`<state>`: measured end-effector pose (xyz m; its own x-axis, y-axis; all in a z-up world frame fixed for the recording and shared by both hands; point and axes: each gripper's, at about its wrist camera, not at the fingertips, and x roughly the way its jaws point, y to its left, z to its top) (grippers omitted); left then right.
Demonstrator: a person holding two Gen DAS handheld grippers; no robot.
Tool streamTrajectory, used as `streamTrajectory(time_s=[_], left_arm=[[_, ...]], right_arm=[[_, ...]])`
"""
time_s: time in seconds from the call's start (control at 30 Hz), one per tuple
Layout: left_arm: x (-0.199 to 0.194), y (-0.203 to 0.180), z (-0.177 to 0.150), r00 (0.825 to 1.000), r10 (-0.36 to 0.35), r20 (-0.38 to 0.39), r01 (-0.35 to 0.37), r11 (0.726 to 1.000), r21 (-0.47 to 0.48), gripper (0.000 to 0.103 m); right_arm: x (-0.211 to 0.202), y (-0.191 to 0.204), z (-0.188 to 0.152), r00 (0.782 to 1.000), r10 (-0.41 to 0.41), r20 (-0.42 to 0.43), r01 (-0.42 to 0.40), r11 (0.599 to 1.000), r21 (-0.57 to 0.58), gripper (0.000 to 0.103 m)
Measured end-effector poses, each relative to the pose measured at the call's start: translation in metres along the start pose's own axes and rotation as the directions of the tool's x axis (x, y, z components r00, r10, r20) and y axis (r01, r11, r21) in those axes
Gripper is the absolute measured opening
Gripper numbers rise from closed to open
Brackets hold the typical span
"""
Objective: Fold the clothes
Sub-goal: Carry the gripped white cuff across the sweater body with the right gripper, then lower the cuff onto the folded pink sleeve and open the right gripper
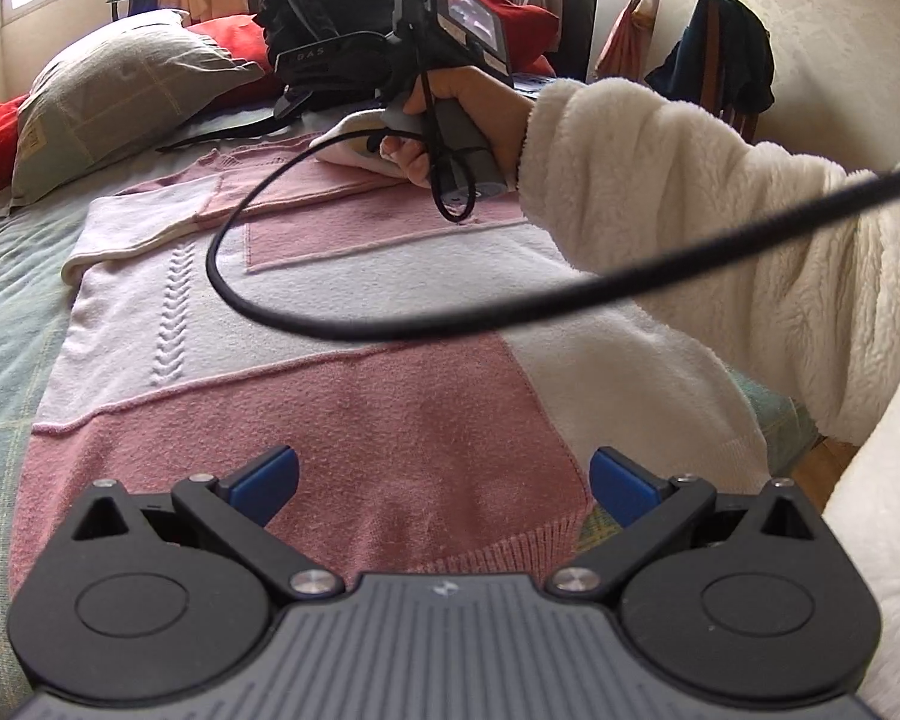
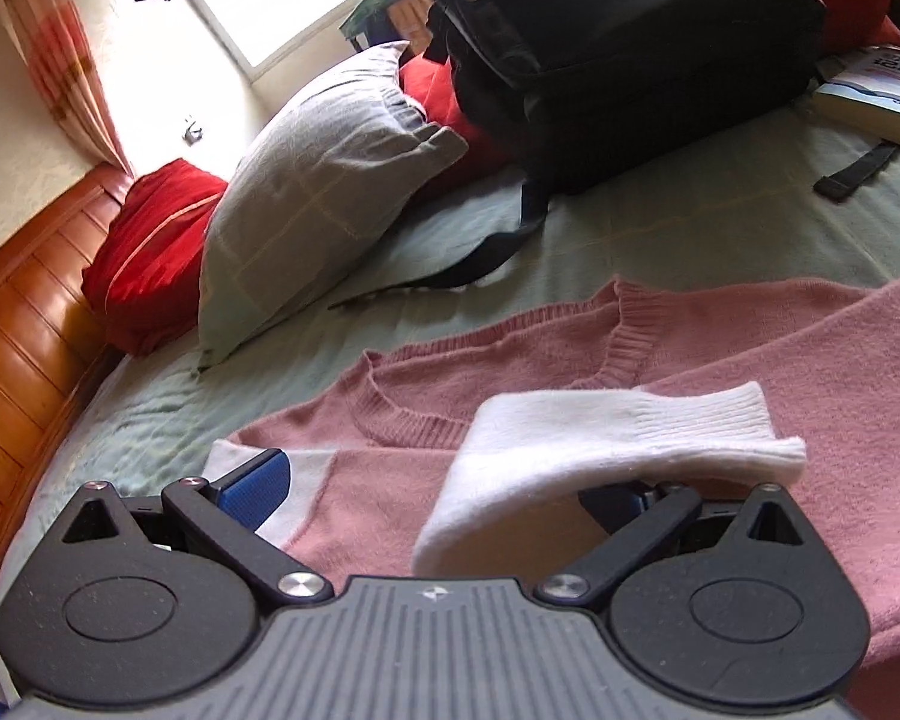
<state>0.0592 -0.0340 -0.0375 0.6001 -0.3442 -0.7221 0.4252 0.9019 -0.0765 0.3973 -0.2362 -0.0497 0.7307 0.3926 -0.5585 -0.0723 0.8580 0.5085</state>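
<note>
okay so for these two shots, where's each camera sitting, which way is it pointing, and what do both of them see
Left wrist: on the left gripper, low over the sweater hem, facing up the bed; shows the right hand and fleece sleeve.
Right wrist: on the right gripper at the collar, facing the headboard; a white cuff lies over one finger.
Shared: sweater, pillow, backpack.

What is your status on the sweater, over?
Left gripper open above hem. Right gripper open, white cuff draped over it. Sweater flat, backpack beyond.

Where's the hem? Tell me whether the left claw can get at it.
Probably yes: the left claw hovers open right over the sweater hem, nothing between them.
</note>
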Motion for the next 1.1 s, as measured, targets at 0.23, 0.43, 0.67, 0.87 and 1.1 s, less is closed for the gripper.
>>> streamTrajectory(time_s=[0.23, 0.43, 0.67, 0.87, 1.1], left_arm=[[0.000, 0.002, -0.001, 1.000, 0.001, 0.002, 0.000, 1.000, -0.005, 0.102], [-0.001, 0.004, -0.002, 1.000, 0.006, 0.001, -0.006, 1.000, -0.014, 0.102], [-0.004, 0.004, -0.004, 1.000, 0.006, 0.001, -0.006, 1.000, -0.021, 0.102], [-0.005, 0.001, -0.003, 1.000, -0.003, 0.004, 0.003, 1.000, -0.010, 0.102], [-0.009, -0.008, -0.006, 1.000, -0.015, 0.011, 0.015, 1.000, 0.017, 0.102]], right_arm=[[0.001, 0.030, 0.004, 0.995, 0.100, 0.012, -0.099, 0.993, -0.064, 0.103], [0.011, 0.064, -0.003, 0.979, 0.197, -0.046, -0.202, 0.966, -0.160, 0.103], [0.011, 0.075, -0.002, 0.977, 0.207, -0.054, -0.214, 0.956, -0.199, 0.103], [-0.010, 0.049, 0.014, 0.991, 0.134, 0.026, -0.127, 0.974, -0.187, 0.103], [-0.052, -0.003, 0.039, 0.992, -0.058, 0.115, 0.081, 0.975, -0.205, 0.103]])
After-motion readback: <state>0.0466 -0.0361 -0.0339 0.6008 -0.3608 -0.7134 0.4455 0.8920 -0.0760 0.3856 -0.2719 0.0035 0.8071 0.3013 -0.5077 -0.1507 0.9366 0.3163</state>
